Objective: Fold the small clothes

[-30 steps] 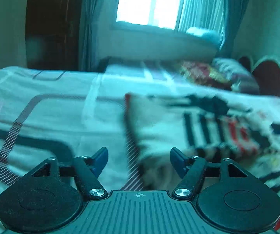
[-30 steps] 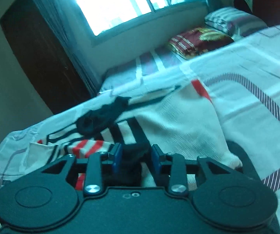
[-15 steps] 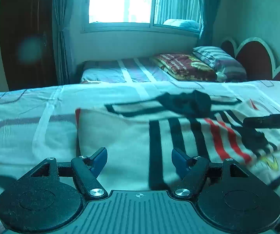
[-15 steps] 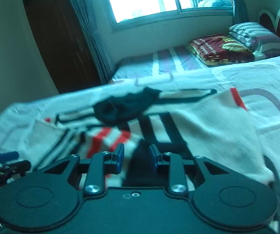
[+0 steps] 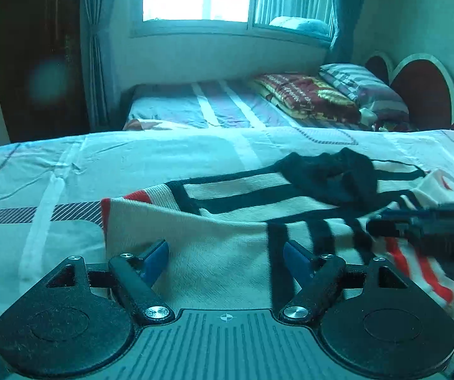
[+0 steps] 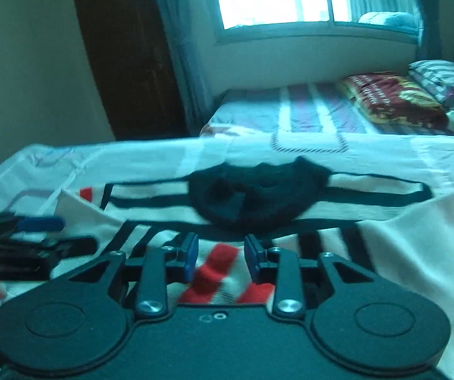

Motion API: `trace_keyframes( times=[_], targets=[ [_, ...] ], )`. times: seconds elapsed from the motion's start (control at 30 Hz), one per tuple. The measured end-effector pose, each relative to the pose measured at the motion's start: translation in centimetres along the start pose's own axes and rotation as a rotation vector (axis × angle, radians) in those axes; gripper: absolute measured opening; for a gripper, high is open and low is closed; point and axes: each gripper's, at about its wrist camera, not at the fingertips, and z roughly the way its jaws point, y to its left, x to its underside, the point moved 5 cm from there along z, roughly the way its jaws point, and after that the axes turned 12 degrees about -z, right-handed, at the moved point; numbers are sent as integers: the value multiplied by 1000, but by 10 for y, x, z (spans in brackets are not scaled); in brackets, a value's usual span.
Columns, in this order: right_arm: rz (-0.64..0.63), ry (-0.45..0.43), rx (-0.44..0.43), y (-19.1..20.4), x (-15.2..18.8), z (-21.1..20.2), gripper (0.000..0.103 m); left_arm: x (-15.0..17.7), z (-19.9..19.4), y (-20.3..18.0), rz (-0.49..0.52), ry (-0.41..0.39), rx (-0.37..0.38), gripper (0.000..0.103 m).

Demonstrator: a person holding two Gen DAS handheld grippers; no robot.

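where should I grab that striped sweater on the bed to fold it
Take the striped sweater at its near left corner with the red trim. Its edge lies flat and clear on the bedsheet, so the left gripper, jaws just opened, could probably slide in from the left.

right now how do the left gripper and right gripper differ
The left gripper stands wide open and has just been opening further, with plain cream knit of the striped sweater between its blue pads, untouched. The right gripper is much narrower, over a red-and-white striped patch of the sweater; whether it pinches the cloth is unclear. Both point down at the same sweater on the bed.
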Motion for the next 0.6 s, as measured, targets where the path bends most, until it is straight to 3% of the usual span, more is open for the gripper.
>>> trace_keyframes(
  times=[0.07, 0.13, 0.2, 0.27, 0.3, 0.5, 0.6],
  targets=[
    [-32, -5, 35, -1, 4, 5, 29, -3, 18, 13, 11, 35, -48, 79],
    [-20, -4, 43, -5, 0, 0, 29, -12, 16, 16, -6, 51, -34, 79],
    [28, -49, 37, -12, -1, -13, 33, -16, 6, 16, 9, 1, -38, 79],
    [31, -2, 52, -18, 6, -5, 31, -8, 19, 24, 0, 56, -86, 79],
    [16, 4, 67, -19, 10, 0, 31, -7, 17, 24, -10, 34, -87, 80],
    [46, -35, 72, -18, 1, -18, 34, 2, -25, -18, -32, -53, -22, 80],
    [5, 26, 91, -9, 11, -5, 33, 21, -11, -34, -18, 10, -56, 80]
  ],
)
